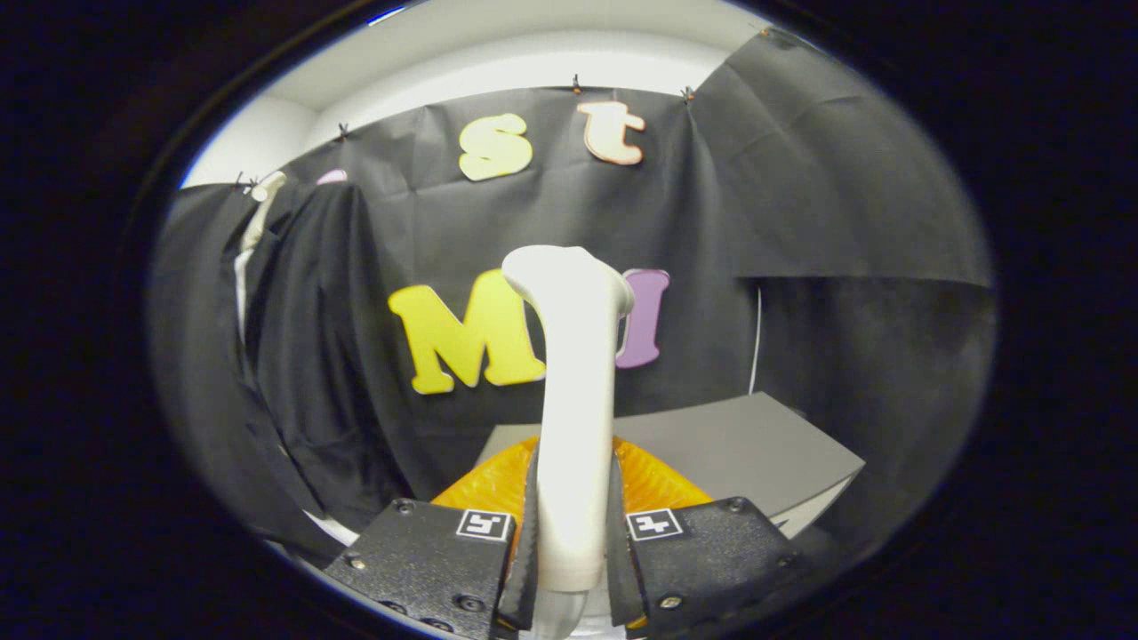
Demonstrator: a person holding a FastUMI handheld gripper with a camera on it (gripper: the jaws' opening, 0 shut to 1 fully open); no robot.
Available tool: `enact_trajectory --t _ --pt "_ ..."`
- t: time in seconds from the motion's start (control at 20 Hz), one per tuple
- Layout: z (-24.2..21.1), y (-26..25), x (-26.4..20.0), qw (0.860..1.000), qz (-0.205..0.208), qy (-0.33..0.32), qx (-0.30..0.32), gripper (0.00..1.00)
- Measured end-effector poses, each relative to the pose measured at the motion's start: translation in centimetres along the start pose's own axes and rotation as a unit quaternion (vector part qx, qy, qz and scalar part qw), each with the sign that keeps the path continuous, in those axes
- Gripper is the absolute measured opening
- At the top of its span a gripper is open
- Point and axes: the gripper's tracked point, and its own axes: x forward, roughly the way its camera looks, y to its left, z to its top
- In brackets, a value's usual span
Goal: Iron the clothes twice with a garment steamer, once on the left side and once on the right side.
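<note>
Clamping steamer (576,391) upright — tongs (573,542) | handle base cut off | garment (311,356) left

Steamer (576,400) handle is blocking the middle of the orange thing (662,484) behind it; can't tell what that is. Gripper (573,551) fingers are closing on the handle from both sides, hiding its lower flanks, and its base is running out of sight below. Dark garment (311,356) is blending w/ the booth cloth, edges unclear; hanger (260,209) is only partly peeking out on top. Grey table (747,440) front is being covered by the gripper body.
</note>
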Motion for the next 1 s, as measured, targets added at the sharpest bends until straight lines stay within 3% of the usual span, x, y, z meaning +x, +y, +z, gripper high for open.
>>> enact_trajectory --t 0.45,0.75,1.0 --pt "5.6 14.3 -4.7 0.994 0.084 -0.063 -0.008 0.34" --pt "7.6 23.2 -5.7 0.987 0.138 -0.084 -0.022 0.34" --pt "8.2 28.4 -4.7 0.982 0.155 -0.093 -0.044 0.34"
